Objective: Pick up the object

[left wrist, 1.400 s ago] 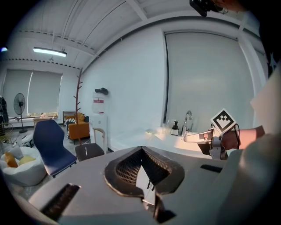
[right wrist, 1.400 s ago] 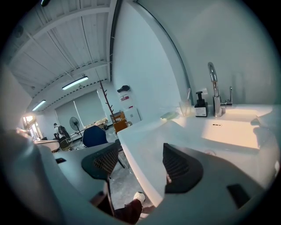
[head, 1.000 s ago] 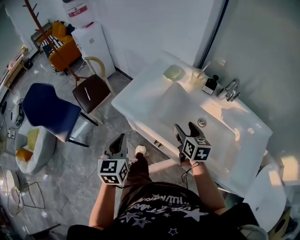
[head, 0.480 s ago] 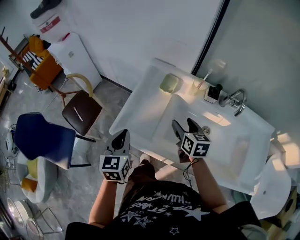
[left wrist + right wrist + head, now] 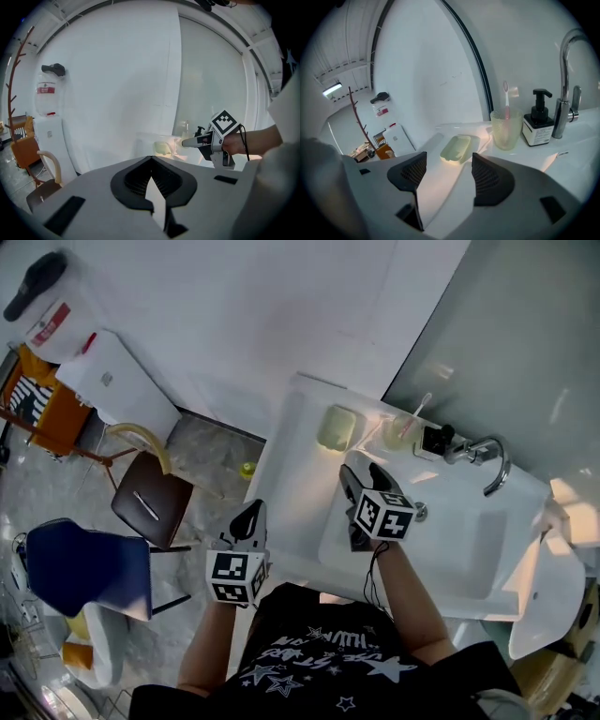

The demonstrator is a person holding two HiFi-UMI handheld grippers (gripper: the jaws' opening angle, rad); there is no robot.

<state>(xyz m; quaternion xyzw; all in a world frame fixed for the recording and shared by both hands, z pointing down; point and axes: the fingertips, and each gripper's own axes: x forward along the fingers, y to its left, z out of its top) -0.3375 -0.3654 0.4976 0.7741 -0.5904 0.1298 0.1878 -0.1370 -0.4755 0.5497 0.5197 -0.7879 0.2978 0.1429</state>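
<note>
Both grippers are closer to the sink (image 5: 292, 451) than a second ago. The right gripper (image 5: 362, 474) hangs over the sink basin, jaws wide apart with nothing between them. The left gripper (image 5: 251, 514) is off the sink's front-left edge, jaws pressed together and empty. The faucet (image 5: 487, 460) is on the sink's back rim. The pale green soap dish (image 5: 336, 427) lies untouched on the sink's back-left rim. The cup (image 5: 398, 432) and pump bottle (image 5: 433, 439) stand between the soap dish and the faucet.

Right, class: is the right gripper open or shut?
Open: on the right gripper the jaws stand well apart, with nothing held between them.
</note>
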